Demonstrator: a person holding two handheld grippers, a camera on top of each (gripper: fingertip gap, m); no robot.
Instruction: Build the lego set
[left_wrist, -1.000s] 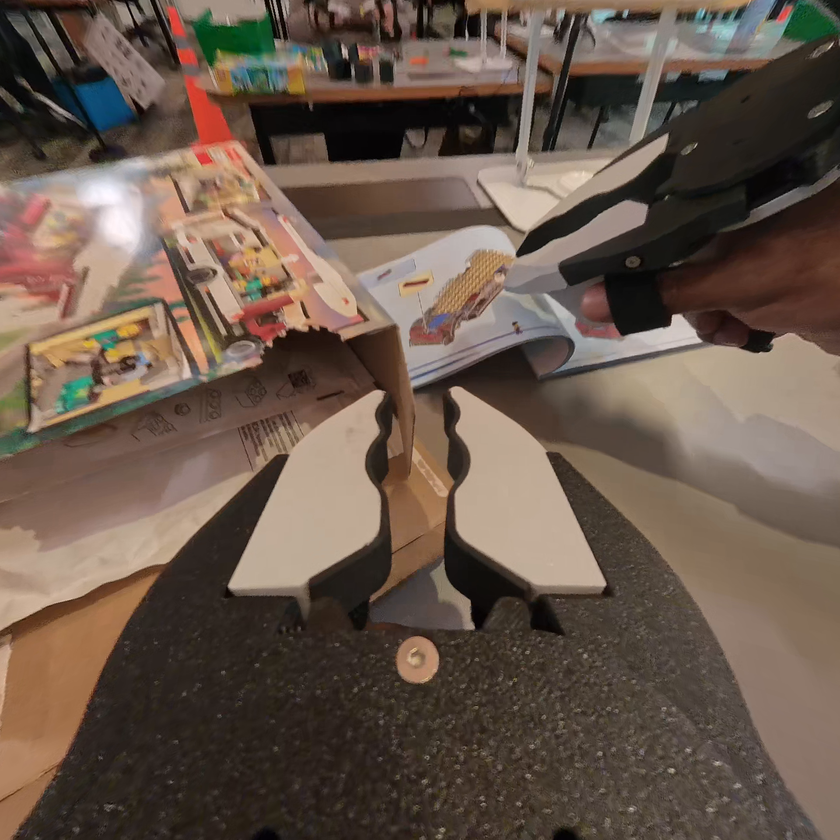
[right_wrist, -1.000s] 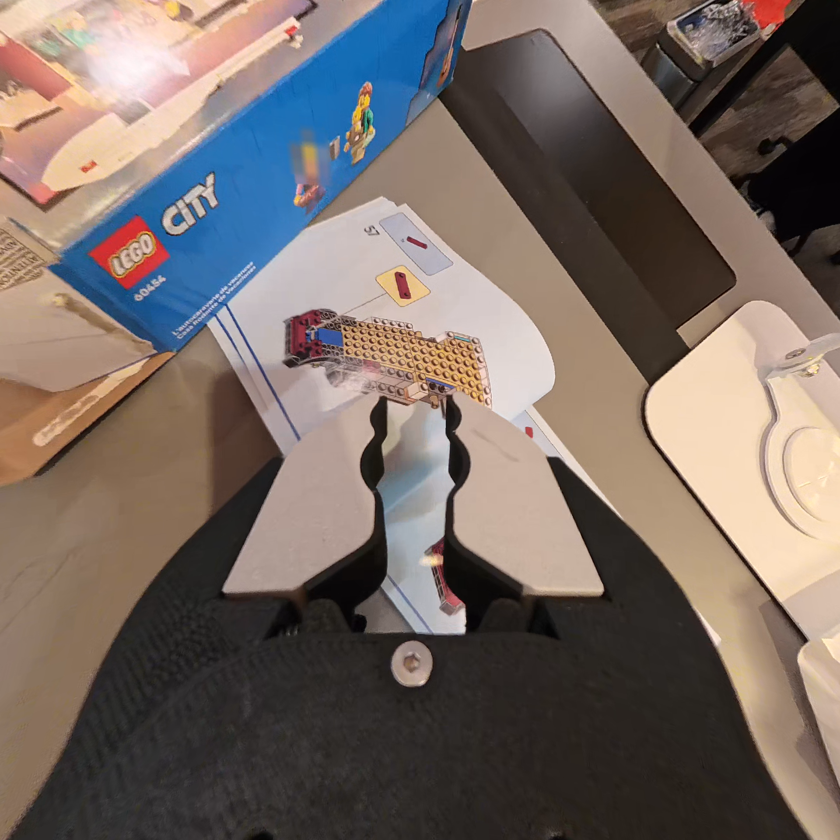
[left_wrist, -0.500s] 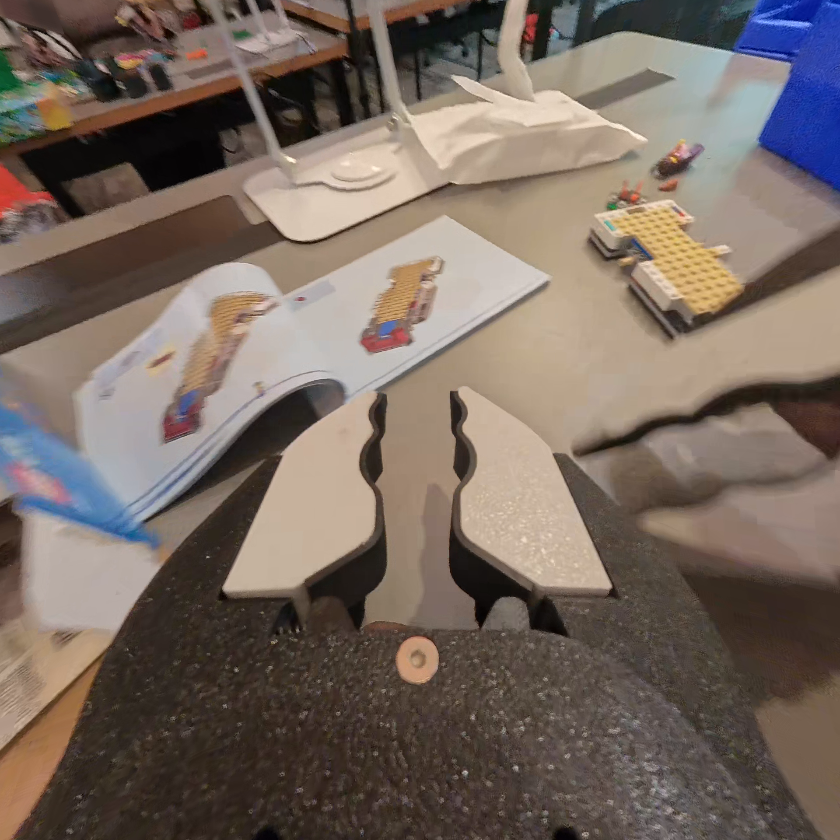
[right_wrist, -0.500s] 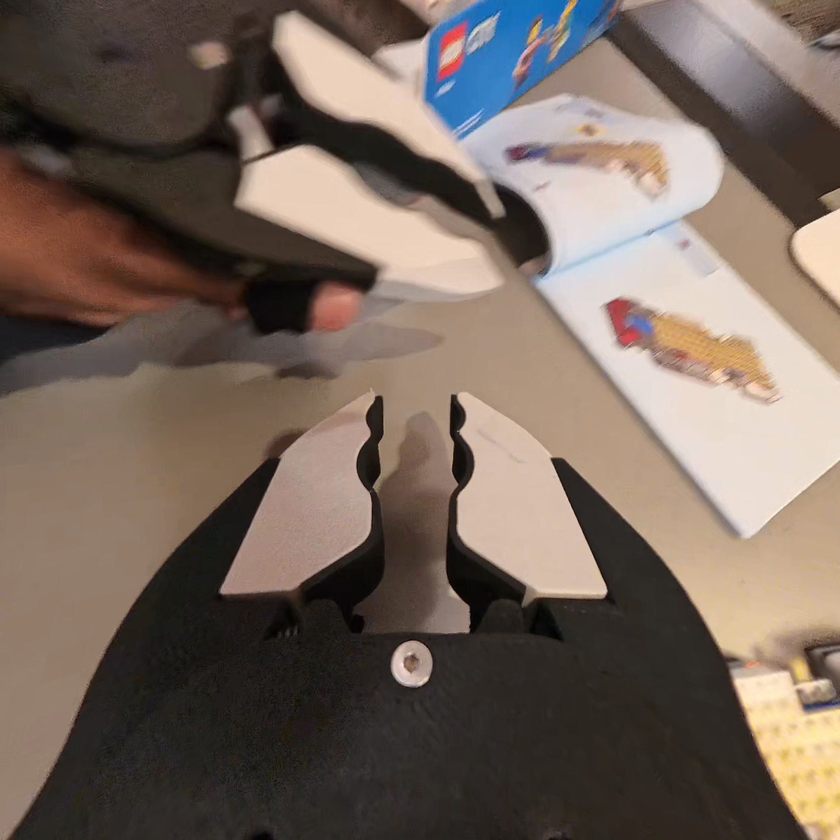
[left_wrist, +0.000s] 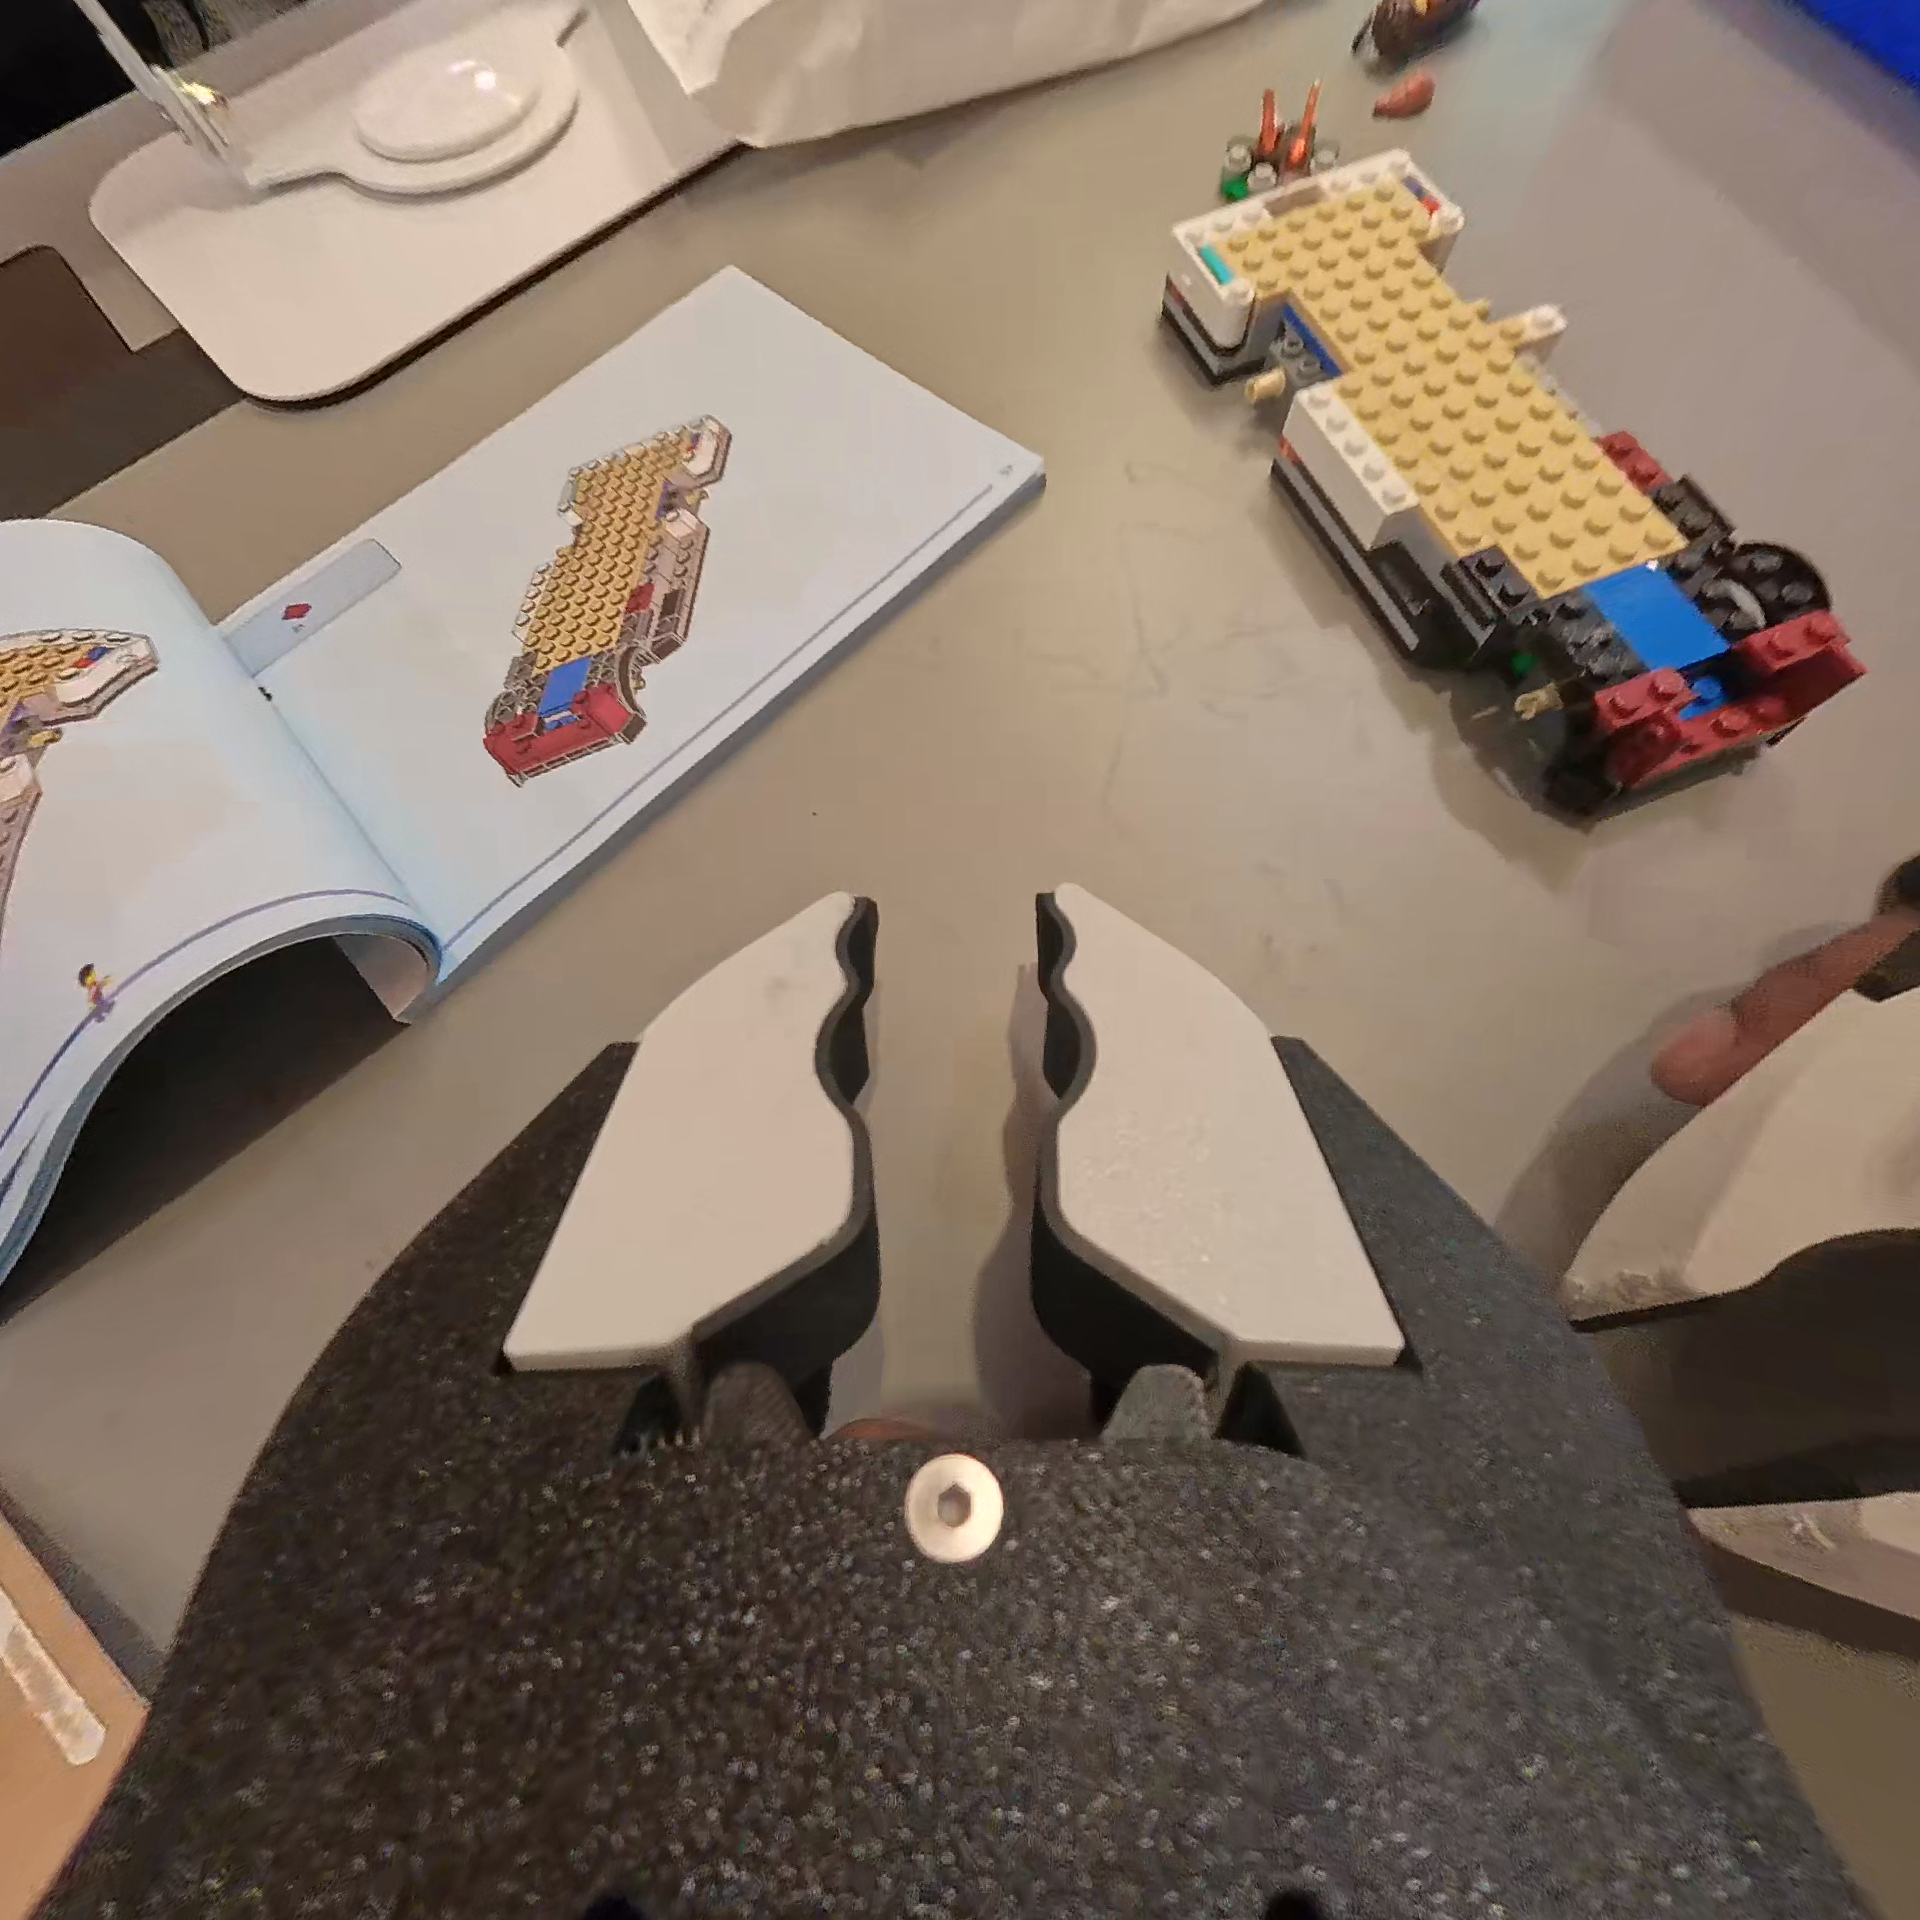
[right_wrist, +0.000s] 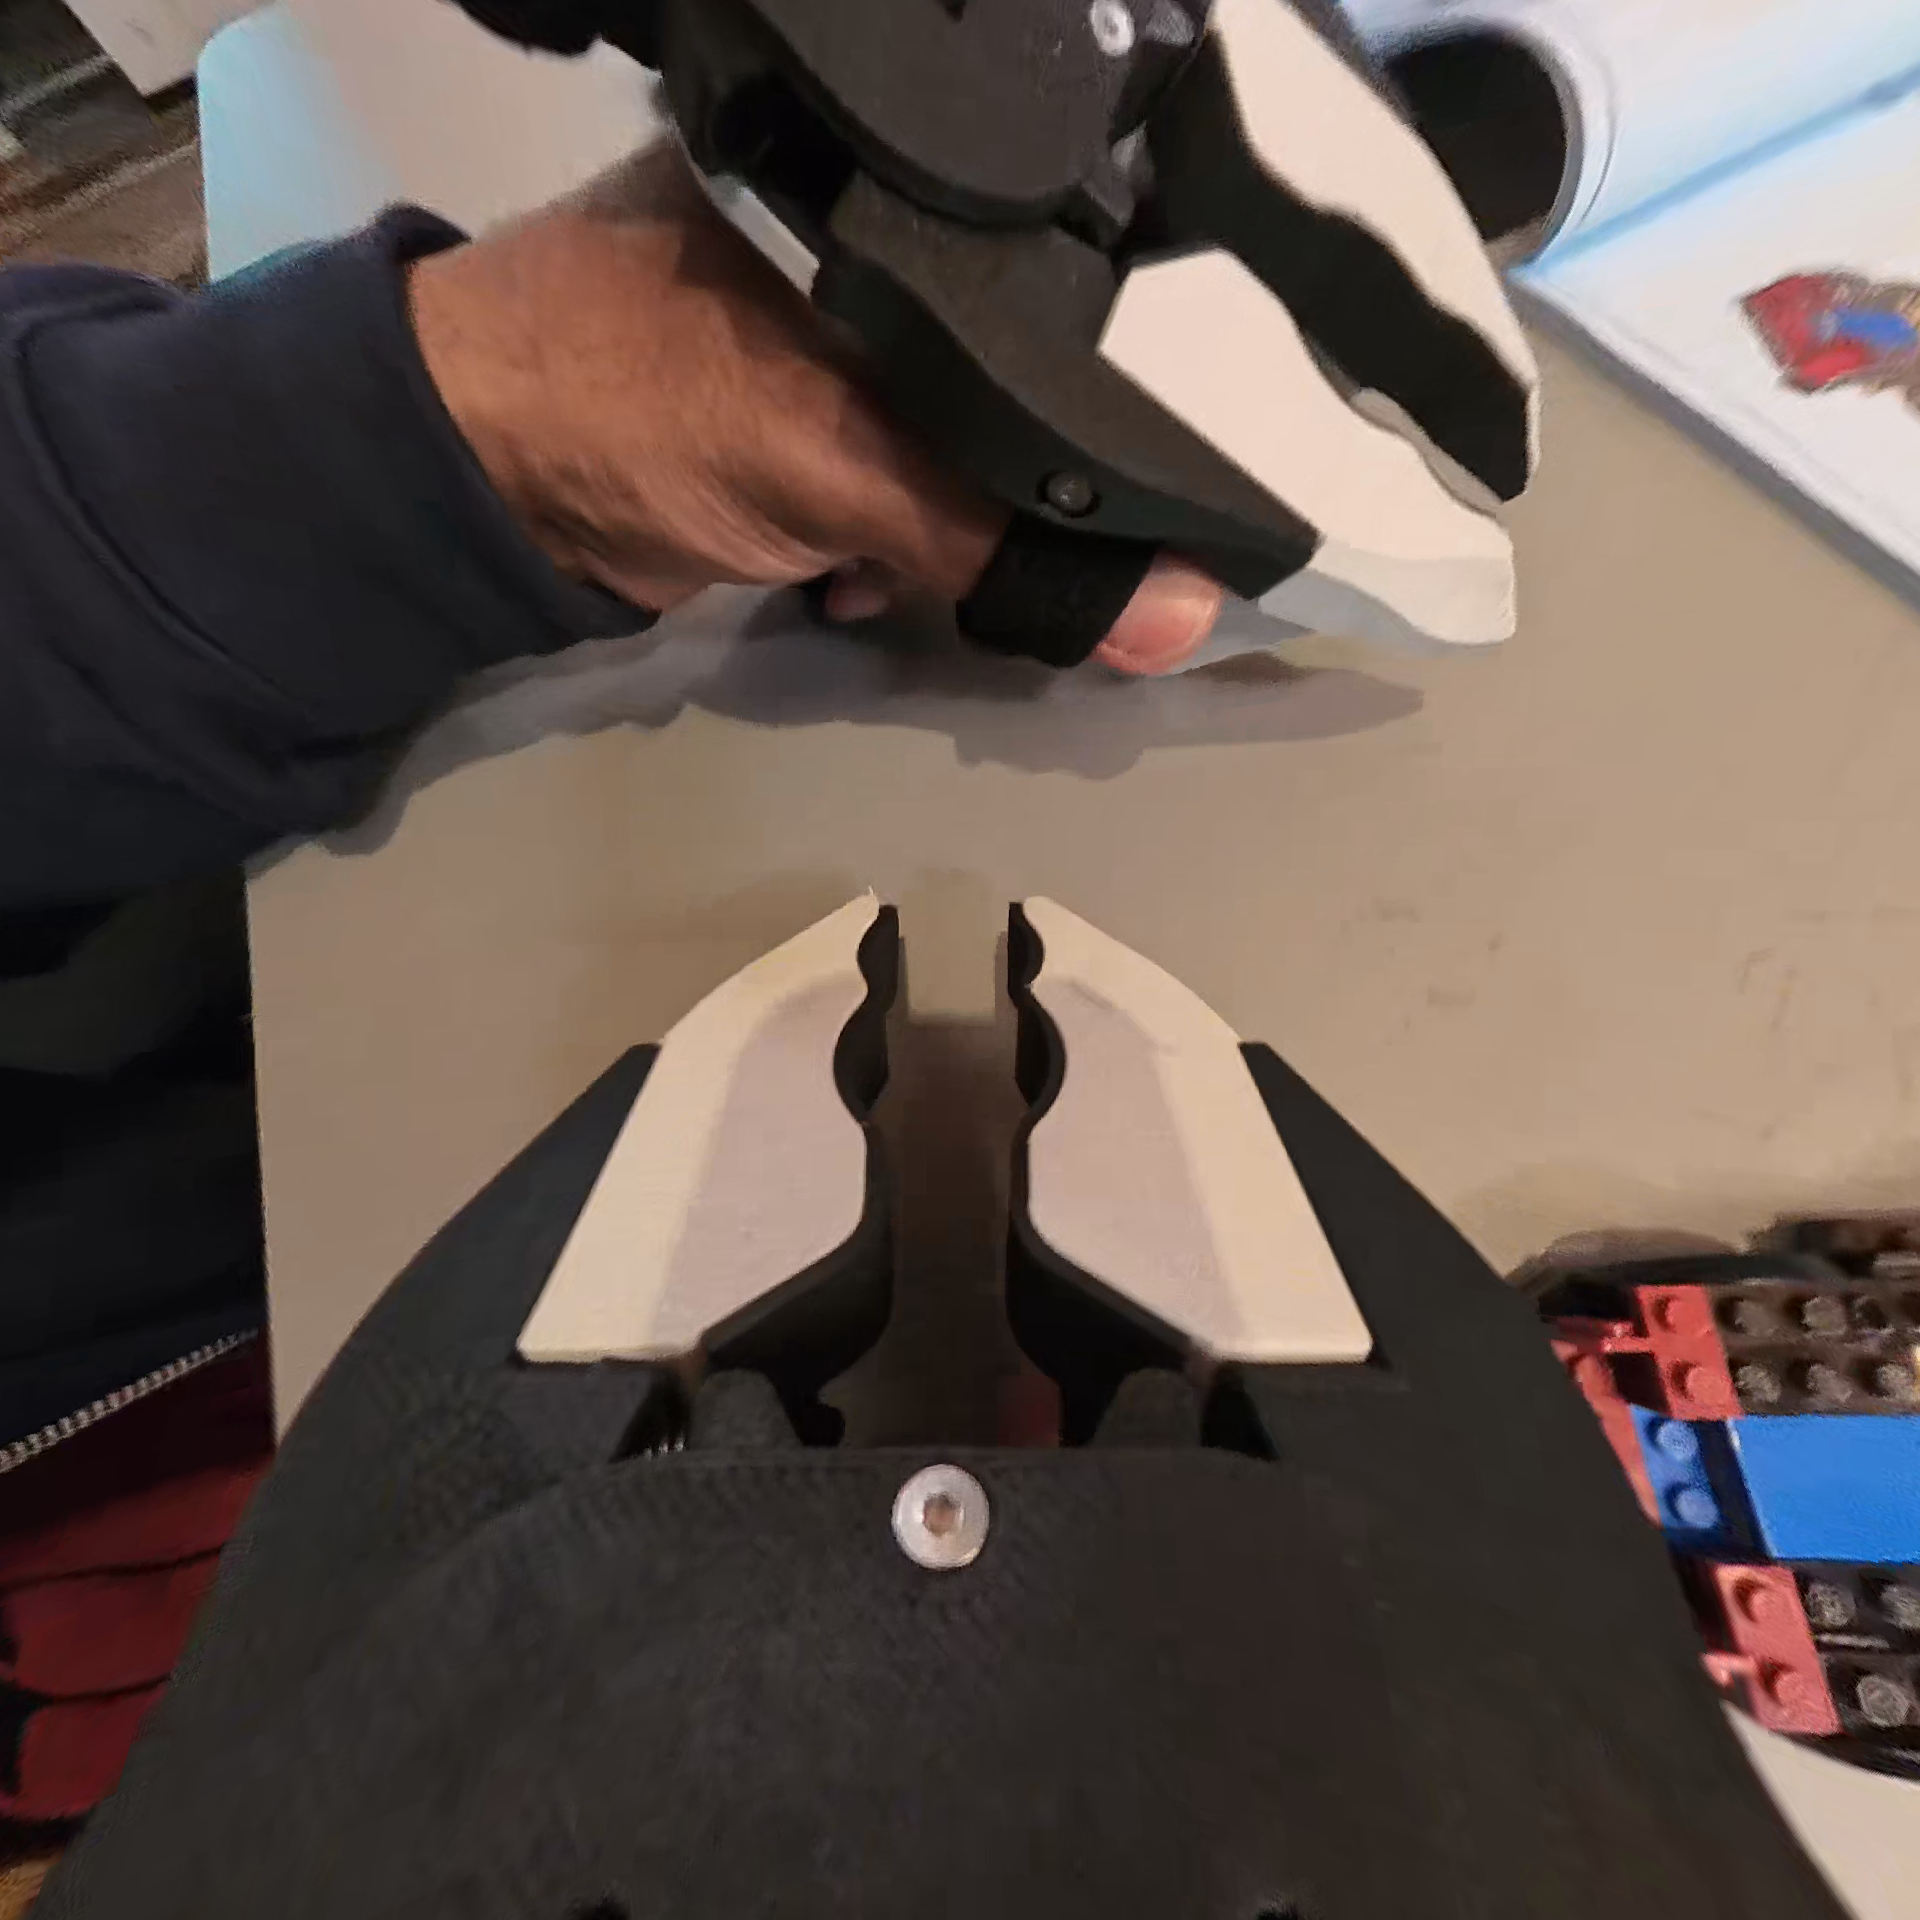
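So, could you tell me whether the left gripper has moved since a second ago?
Yes. The left gripper has swung right, away from the cardboard box, past the open instruction booklet, toward the brick model. Its jaws stand open over bare table.

A hobby worktable (left_wrist: 1143, 665) — open instruction booklet (left_wrist: 623, 540), half-built brick model (left_wrist: 1455, 468).

The left gripper (left_wrist: 956, 914) was held with its fingers parted and nothing between them, gripped by a hand (right_wrist: 675, 436) in a dark sleeve. The right gripper (right_wrist: 951, 914) was likewise held parted, bare between its pads.
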